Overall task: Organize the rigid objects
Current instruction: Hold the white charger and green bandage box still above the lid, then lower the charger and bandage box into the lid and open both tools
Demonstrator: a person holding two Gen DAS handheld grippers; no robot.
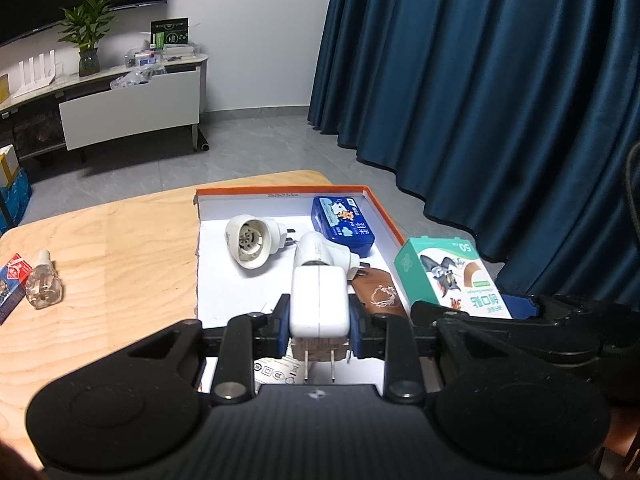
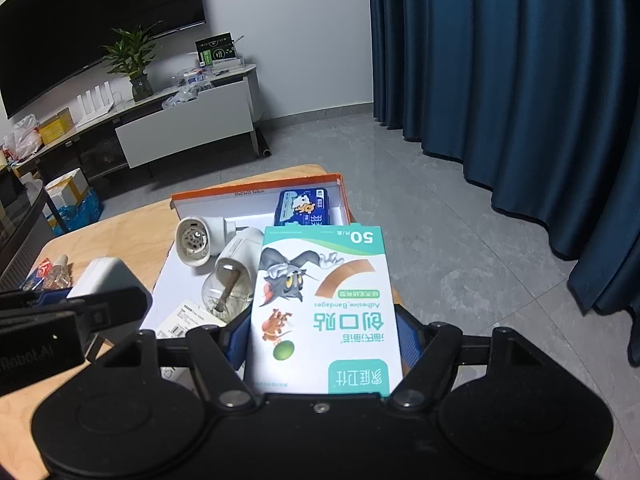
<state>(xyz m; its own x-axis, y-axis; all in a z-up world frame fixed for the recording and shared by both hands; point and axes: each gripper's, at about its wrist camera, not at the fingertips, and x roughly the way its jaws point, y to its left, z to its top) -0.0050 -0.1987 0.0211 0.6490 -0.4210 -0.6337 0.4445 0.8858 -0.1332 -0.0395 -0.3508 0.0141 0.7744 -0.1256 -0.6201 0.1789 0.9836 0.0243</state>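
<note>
My left gripper [image 1: 319, 330] is shut on a white power adapter [image 1: 319, 300], prongs pointing back at the camera, held over the near part of an orange-rimmed shallow box [image 1: 384, 210]. My right gripper [image 2: 322, 336] is shut on a teal and white bandage box [image 2: 324, 304] above the box's right side; the same bandage box [image 1: 448, 276] shows at the right in the left wrist view. Inside the orange-rimmed box lie a white plug-in vaporizer [image 1: 252, 246], a second white plug-in unit [image 1: 320, 252], a blue tin [image 1: 342, 226] and a brown leather case [image 1: 378, 294].
On the wooden table [image 1: 112, 248] to the left lie a small clear bottle [image 1: 42, 282] and a red and blue packet [image 1: 12, 284]. A paper label [image 2: 188, 320] rests in the box's near part. Dark blue curtains [image 1: 480, 80] hang at the right; a TV cabinet [image 1: 132, 108] stands far behind.
</note>
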